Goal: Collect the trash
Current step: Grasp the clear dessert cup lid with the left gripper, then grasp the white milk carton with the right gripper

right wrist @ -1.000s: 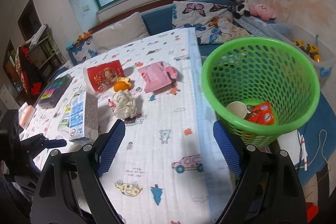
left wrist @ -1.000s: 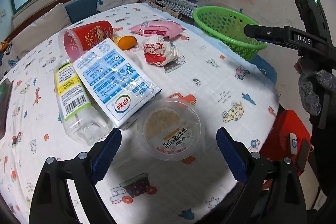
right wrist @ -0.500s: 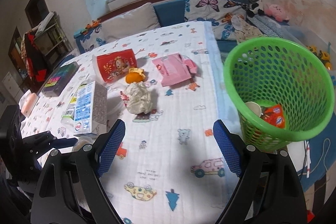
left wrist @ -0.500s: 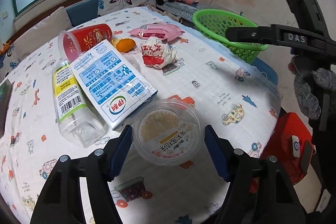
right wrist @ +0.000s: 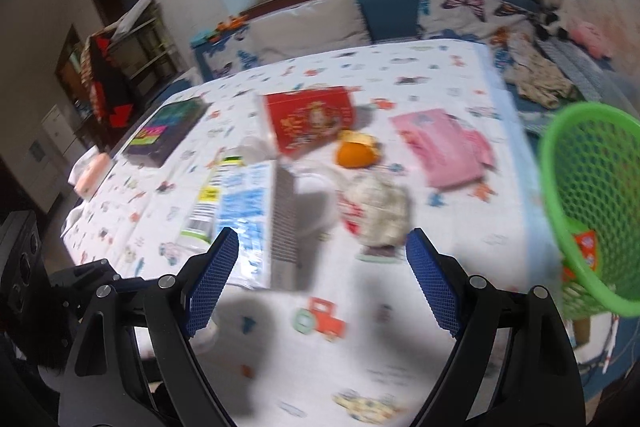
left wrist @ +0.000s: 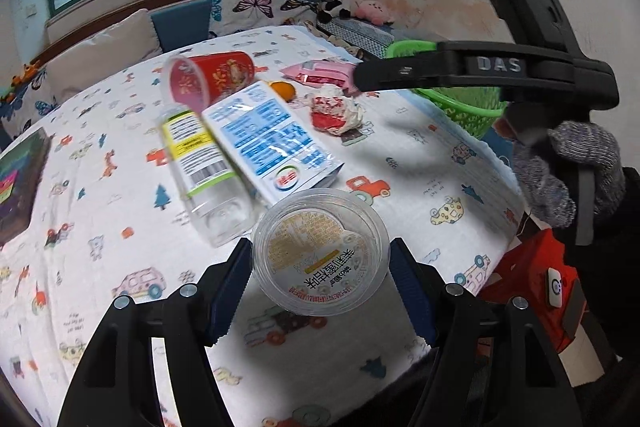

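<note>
The left gripper (left wrist: pixel 320 267) points steeply down over the near edge of the table (left wrist: pixel 460 163), and its two blue pads are clamped on the sides of a clear plastic cup (left wrist: pixel 320 253) with a printed foil lid; the cup sits squarely between the jaws and appears raised off the patterned cloth. Just beyond the jaws lie a clear bottle (left wrist: pixel 204 167) with a yellow-green label and a blue and white carton (left wrist: pixel 272 139), side by side and touching. Further ahead are a red cup (left wrist: pixel 210 79) on its side, an orange peel (left wrist: pixel 282 90), a crumpled wrapper (left wrist: pixel 338 111) and a pink packet (left wrist: pixel 320 73). The right gripper (right wrist: pixel 322 279) is tilted down over the cloth with its jaws standing wide apart and nothing between them; the carton is ahead of its left jaw, the crumpled wrapper ahead of its right jaw. The green basket (right wrist: pixel 592 199) stands off to the right of those jaws, past the table edge, with an orange wrapper (right wrist: pixel 584 247) inside. In the left view a gloved hand (left wrist: pixel 568 175) grips the right gripper's handle.
</note>
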`<state>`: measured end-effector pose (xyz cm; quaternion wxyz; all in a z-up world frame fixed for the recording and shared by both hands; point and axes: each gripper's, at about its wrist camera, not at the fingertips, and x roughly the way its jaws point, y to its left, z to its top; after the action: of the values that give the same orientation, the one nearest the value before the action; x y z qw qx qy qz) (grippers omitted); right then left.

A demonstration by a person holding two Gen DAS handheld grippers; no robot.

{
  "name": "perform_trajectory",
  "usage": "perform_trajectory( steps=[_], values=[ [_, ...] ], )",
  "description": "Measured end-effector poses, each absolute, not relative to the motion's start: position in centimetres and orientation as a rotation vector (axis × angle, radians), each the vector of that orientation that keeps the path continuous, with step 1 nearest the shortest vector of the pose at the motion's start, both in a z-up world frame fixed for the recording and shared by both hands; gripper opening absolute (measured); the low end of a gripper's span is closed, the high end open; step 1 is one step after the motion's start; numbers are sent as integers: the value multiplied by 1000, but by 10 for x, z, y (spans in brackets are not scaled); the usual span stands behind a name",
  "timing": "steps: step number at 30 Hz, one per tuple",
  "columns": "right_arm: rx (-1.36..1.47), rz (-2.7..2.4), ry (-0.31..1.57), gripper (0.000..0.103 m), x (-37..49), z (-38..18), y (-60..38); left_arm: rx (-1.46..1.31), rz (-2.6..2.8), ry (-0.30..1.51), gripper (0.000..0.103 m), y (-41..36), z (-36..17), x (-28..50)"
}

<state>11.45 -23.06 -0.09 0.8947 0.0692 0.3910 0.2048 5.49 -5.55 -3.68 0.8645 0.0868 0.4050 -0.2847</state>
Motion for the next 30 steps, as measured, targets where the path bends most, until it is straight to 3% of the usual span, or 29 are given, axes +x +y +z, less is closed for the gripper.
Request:
perform_trajectory(
  steps=[22,30],
  values=[
    [29,388,941,85,182,-25,-137,82,-593,831,67,-12,-40,52],
    [1,349,978,74,190,-35,-129,61,-604,831,67,-7,-43,52]
  ],
)
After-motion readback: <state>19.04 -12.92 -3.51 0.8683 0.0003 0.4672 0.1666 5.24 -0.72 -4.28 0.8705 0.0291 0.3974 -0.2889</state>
